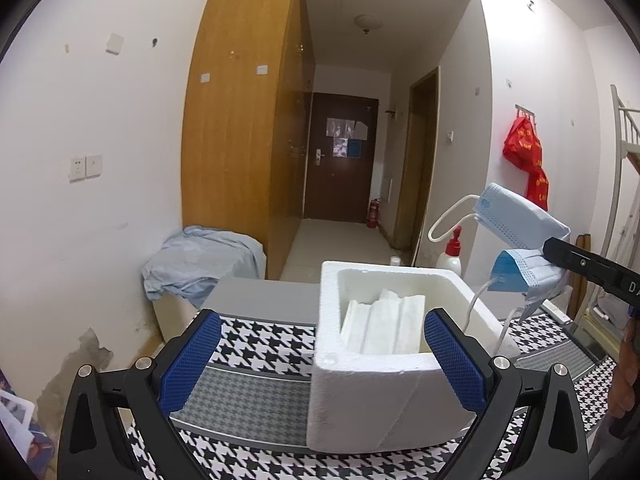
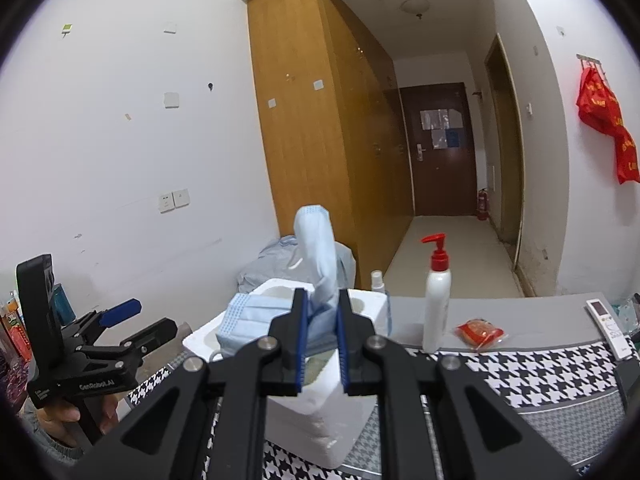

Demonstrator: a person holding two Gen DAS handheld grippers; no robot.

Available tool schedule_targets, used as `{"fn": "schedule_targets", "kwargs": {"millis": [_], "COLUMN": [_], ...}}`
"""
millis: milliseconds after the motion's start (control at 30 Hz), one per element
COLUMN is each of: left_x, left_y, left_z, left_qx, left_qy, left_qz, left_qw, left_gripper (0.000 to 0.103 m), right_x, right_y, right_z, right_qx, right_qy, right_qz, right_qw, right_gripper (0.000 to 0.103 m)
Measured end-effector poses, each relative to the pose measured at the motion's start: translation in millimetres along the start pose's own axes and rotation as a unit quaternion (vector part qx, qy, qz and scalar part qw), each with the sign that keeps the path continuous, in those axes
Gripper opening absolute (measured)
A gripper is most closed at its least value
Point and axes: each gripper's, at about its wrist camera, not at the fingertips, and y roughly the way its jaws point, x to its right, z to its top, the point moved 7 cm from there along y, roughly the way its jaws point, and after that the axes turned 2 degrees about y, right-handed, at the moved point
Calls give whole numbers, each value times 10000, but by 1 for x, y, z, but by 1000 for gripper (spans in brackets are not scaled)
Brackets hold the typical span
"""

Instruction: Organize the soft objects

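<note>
A white foam box (image 1: 372, 384) stands on the houndstooth table cloth and holds folded white cloth (image 1: 384, 326). My left gripper (image 1: 322, 360) is open, its blue pads on either side of the box's near left part, touching nothing. My right gripper (image 2: 322, 344) is shut on a bunch of blue face masks (image 2: 316, 256) and holds them above the foam box (image 2: 304, 408). In the left wrist view the masks (image 1: 520, 236) hang at the right, above the box's right edge, ear loops dangling.
A white pump bottle with a red top (image 2: 437, 308), a small spray bottle (image 2: 378, 282), a red packet (image 2: 479, 333) and a remote (image 2: 608, 326) are on the table right of the box. A covered bin with blue cloth (image 1: 200, 264) stands beyond the table's left end.
</note>
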Motion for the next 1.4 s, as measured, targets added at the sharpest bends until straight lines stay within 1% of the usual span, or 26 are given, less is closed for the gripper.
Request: {"fn": "schedule_targets", "kwargs": {"millis": [600,800,933,1000,1033,1100,1133,1167,1200,1300,1367,1400], "left_x": [-25,-32,-35,-36,-36,-36,-36,-36,-36,-34,-34,-34], "left_y": [-9,-6,-5,-4,-3,-2,0,0,0,-1,-2,-2], "left_z": [-8,-11,-12,-14,-15,-16,-17,-17,-18,-17,-17,-17], "left_qx": [106,49,23,2,-16,-47,-56,-68,-70,-72,-71,-75], "left_qy": [-90,-145,-168,-185,-191,-200,-206,-209,-210,-199,-200,-204], "left_qz": [95,130,153,175,179,185,184,177,177,178,183,182], "left_qw": [9999,9998,9997,9997,9997,9996,9996,9996,9996,9996,9996,9996], "left_gripper": [102,102,102,102,102,102,102,102,102,102,102,102], "right_x": [-15,-23,-24,-20,-20,-21,-22,-23,-25,-29,-33,-34], "right_y": [38,54,61,66,68,74,76,76,76,72,69,68], "right_z": [-2,-7,-8,-9,-10,-15,-17,-19,-19,-19,-18,-17], "right_qx": [-323,-512,-563,-602,-658,-801,-833,-862,-866,-857,-826,-804], "right_qy": [33,-55,-72,-18,-32,-71,-59,-38,-33,-116,-193,-224], "right_qz": [-13,-6,-21,-40,-44,-73,-66,-19,38,62,81,88], "right_qw": [9995,9987,9984,9982,9978,9967,9965,9963,9962,9962,9964,9965], "right_gripper": [16,16,16,19,22,41,64,78,81,87,94,95]}}
